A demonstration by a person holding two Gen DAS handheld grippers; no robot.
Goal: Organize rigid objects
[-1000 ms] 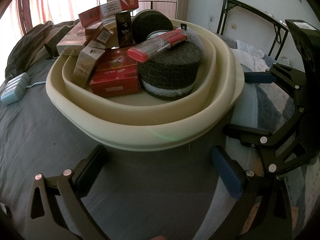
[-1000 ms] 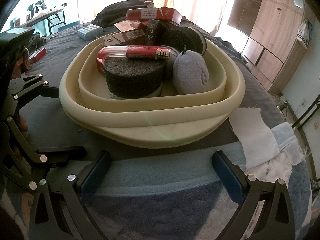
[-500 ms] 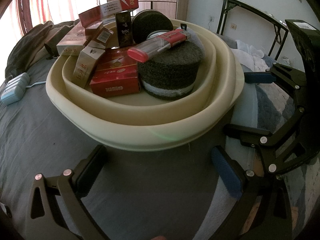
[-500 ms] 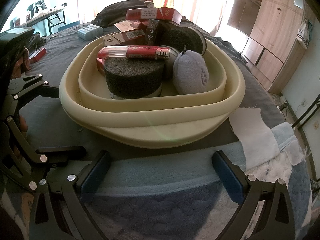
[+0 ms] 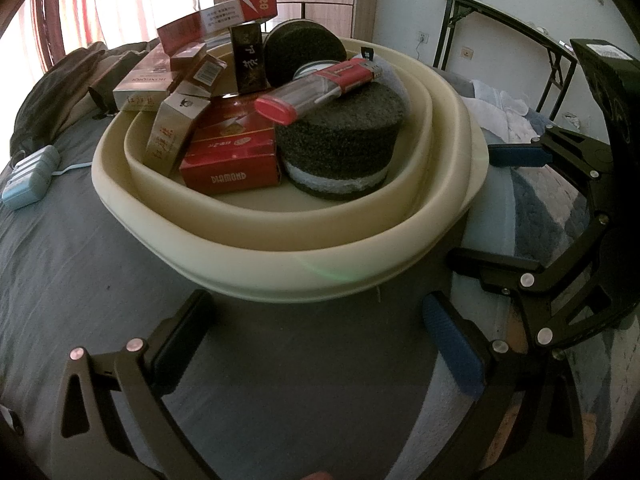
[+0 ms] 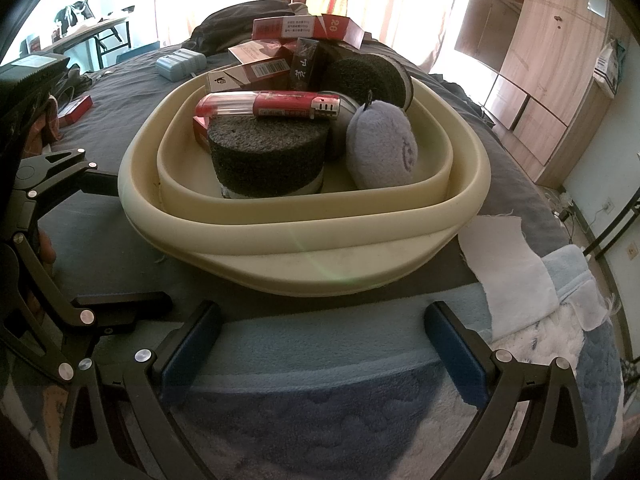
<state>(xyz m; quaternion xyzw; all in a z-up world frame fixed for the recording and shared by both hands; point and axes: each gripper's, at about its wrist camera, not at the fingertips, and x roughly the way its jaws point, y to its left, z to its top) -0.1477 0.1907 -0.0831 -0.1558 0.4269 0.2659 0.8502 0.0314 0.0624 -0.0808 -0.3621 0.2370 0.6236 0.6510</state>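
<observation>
1. Resting on the grey bed (image 5: 100, 280), a cream basin (image 5: 288, 264) nests a smaller basin (image 6: 304, 204) holding cigarette boxes (image 5: 230, 160), a red lighter (image 5: 320, 90) and black sponges (image 5: 340, 144).
2. The left gripper (image 5: 316, 344) is spread wide, empty, just short of the basin.
3. The right gripper (image 6: 320, 344) likewise gapes, empty, over a blue blanket (image 6: 320, 380).

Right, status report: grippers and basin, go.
Left gripper open, empty. Right gripper open, empty. Cream basin piled: lighter atop black sponge, cartons behind. Approach clear.

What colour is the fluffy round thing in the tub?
Pale lavender-blue; the fluffy pouch shows best in the right wrist view.
</observation>
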